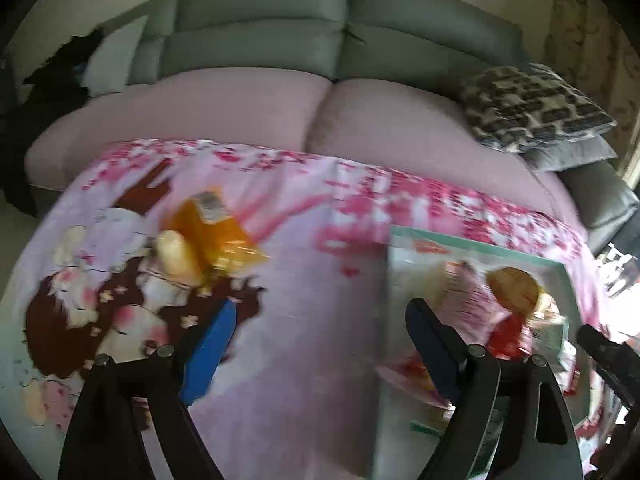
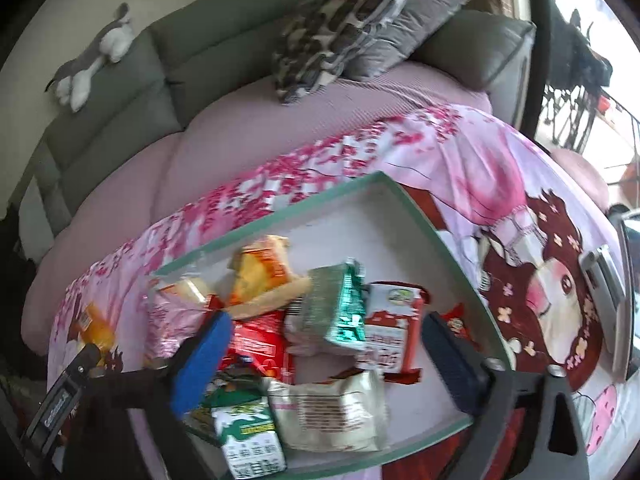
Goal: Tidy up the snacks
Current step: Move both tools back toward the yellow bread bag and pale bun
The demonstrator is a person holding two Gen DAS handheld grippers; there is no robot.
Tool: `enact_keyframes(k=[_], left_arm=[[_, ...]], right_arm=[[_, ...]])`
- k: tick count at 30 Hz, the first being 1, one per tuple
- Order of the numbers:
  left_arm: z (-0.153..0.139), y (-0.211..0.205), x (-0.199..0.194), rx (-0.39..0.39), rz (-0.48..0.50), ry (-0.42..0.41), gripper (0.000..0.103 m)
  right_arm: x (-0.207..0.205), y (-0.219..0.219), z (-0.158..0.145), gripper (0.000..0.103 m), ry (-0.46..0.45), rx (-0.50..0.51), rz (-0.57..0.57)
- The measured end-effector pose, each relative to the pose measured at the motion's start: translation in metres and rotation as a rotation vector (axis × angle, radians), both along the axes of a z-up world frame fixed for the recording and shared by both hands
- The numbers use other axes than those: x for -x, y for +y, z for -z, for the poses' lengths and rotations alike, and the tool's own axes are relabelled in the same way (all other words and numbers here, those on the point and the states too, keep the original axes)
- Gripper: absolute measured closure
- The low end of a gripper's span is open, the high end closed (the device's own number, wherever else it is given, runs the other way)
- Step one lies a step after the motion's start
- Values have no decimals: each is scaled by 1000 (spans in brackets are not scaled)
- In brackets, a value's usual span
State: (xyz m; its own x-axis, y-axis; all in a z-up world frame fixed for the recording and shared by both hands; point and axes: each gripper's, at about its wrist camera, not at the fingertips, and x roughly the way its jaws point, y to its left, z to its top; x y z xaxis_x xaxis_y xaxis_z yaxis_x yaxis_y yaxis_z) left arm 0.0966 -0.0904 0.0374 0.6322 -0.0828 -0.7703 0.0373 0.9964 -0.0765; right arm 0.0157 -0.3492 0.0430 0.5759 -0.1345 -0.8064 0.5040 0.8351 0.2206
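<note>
A shallow green-rimmed box (image 2: 404, 200) lies on the pink cartoon cloth and holds several snack packets: a yellow-orange one (image 2: 262, 266), a green foil one (image 2: 340, 304), a red-white one (image 2: 390, 328), a silver one (image 2: 328, 412) and a green-white one (image 2: 244, 432). My right gripper (image 2: 324, 344) is open and empty above the box. An orange snack packet (image 1: 208, 228) lies loose on the cloth at the left. My left gripper (image 1: 320, 320) is open and empty, nearer than that packet and to its right. The box (image 1: 476, 242) is at the right of the left wrist view.
The cloth (image 1: 304, 280) covers a table in front of a grey sofa (image 1: 344, 32) with pink seat cushions. Patterned and grey pillows (image 1: 532, 108) lie on the sofa's right. A plush toy (image 2: 92, 60) sits on the sofa back. The right gripper's body (image 1: 612, 356) shows at the right edge.
</note>
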Motion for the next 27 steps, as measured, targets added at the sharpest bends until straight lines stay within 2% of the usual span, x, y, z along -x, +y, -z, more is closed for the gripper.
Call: enact_keyframes(k=[2,6,12,18,27], left_arm=[[0,11,0,-15,-34,-10,15],[-2,27,0,-19,-81,-29,7],[-6,49,0,-43,-148,-64,7],[-9,84,3,-21,-222,-79,7],[-17,139,9,-8,-324,-94,7]], right_arm=[[-4,9,-3,0,-10,13,-25],[-10,22,-4,0,-13,30,-55],[-18,40,-7,0,-27,51,-91],[-24,61,-10,0,-70,36,-115],[-44,121,-6,0,-79,12,-243]])
